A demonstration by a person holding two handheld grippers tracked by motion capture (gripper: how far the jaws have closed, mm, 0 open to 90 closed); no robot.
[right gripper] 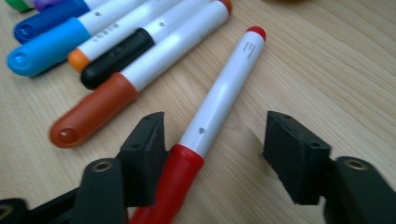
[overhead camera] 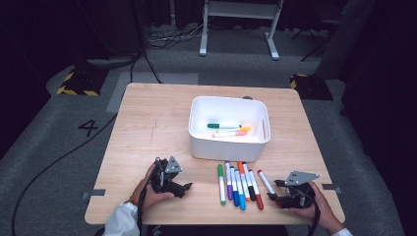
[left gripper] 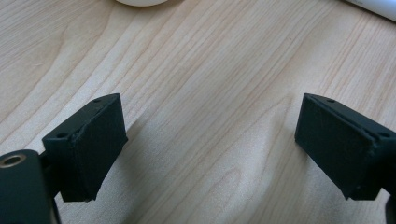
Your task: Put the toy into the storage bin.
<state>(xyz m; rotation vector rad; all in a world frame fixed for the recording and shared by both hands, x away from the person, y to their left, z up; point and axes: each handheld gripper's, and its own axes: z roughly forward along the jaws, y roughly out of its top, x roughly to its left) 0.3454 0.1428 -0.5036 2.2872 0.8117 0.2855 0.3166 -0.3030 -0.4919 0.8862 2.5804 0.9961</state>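
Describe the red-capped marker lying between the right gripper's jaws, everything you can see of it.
The red-capped marker has a white, plastic-looking barrel with small print, a red cap and a red end plug. It lies flat on the wooden table, apart from the marker row. The right gripper straddles its cap end; one jaw touches the cap, the other stands clear.

Both grippers are black, the left gripper (overhead camera: 183, 187) and the right gripper (overhead camera: 273, 191) each topped by a grey three-cornered plate; blocky jaws with screw holes, a white sleeve (overhead camera: 121, 221) at the left wrist
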